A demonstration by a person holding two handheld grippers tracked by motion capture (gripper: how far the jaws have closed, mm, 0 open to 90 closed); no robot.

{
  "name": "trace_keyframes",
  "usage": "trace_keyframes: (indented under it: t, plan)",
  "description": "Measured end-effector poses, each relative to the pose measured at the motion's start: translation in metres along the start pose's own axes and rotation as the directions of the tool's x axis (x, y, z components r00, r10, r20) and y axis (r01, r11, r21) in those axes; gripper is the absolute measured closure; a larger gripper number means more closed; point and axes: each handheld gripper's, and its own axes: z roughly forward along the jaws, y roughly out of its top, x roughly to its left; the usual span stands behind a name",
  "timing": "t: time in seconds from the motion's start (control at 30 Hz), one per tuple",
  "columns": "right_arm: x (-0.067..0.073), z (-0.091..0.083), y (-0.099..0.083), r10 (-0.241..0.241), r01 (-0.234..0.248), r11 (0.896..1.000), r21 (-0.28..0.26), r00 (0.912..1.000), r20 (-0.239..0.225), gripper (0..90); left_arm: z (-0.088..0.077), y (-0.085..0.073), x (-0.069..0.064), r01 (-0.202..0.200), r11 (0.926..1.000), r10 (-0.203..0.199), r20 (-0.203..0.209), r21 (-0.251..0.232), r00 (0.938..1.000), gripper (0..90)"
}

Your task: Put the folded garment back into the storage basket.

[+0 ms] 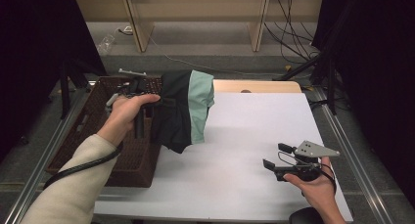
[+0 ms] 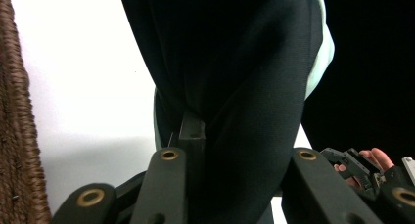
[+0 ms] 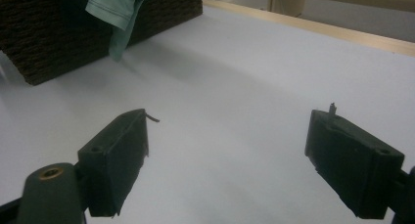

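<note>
A dark garment with a mint-green panel [image 1: 183,111] hangs in the air over the right rim of the brown wicker basket [image 1: 78,131]. My left gripper [image 1: 155,100] is shut on its upper dark edge, above the basket. In the left gripper view the dark cloth [image 2: 235,87] drapes between and over the jaws of my left gripper [image 2: 235,150]. My right gripper [image 1: 276,155] rests low over the white table [image 1: 244,136] at the front right, open, with nothing between its fingers [image 3: 117,155]. From the right gripper view the garment's mint hem [image 3: 117,9] dangles in front of the basket [image 3: 49,38].
The basket stands at the table's left edge. Behind the table a wooden strip [image 1: 264,86] runs along the far edge, then floor with cables and wooden legs. Metal rails flank both sides. White tabletop [image 3: 244,87] stretches between the garment and my right gripper [image 3: 227,155].
</note>
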Motion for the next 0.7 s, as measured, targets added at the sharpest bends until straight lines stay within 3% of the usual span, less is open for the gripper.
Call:
trace_keyframes:
  t: [0.7]
  plan:
    - [0.0,0.0,0.0,0.001,-0.001,1.0,0.0,1.0,0.003,16.9,-0.018,0.007,0.001,-0.002,0.9994,0.002,-0.004,-0.034,1.0,70.1]
